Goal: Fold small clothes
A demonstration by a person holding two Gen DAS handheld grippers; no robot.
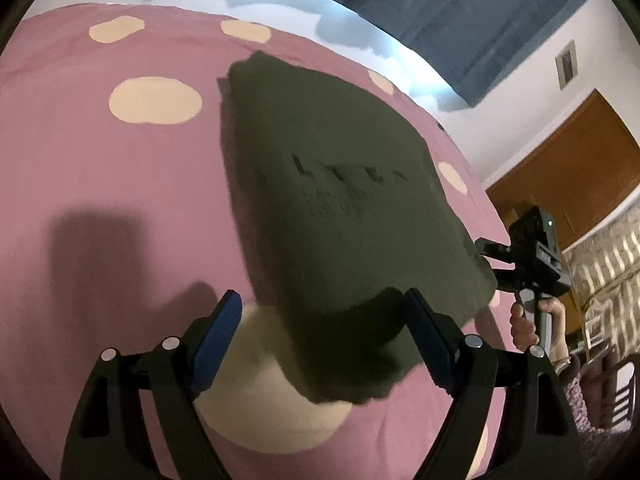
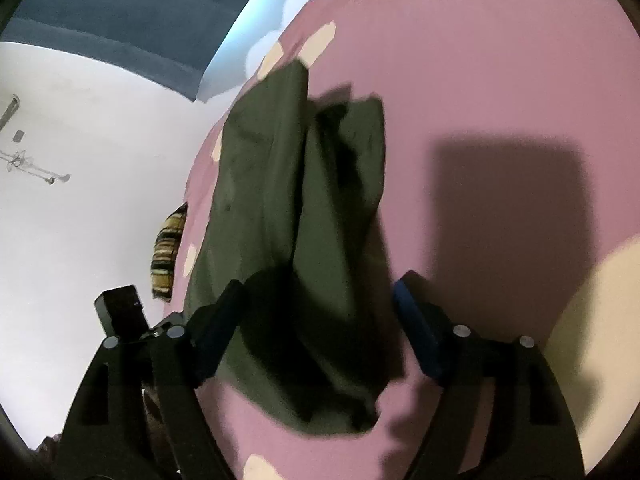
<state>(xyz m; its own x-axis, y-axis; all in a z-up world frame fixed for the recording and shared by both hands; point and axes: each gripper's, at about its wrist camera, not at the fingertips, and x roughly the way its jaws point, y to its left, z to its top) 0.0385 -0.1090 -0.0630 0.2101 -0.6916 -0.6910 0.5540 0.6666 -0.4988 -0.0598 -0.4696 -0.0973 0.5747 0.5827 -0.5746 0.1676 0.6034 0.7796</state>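
Note:
A dark olive-green garment (image 1: 332, 200) with faint dark lettering lies on a pink bedspread with cream spots (image 1: 120, 184). My left gripper (image 1: 324, 312) is open, its blue-padded fingers (image 1: 224, 320) on either side of the garment's near edge, holding nothing. The right gripper shows at the right of this view (image 1: 486, 250), touching the garment's right corner. In the right wrist view the garment (image 2: 288, 200) lies in long folds, and my right gripper (image 2: 316, 300) is open with the near end of the cloth between its fingers.
The bed's edge runs along the right in the left wrist view, with a wooden door (image 1: 576, 160) and a white wall beyond. A striped cloth (image 2: 166, 252) hangs at the bed's edge in the right wrist view. A dark curtain (image 1: 460, 12) hangs behind the bed.

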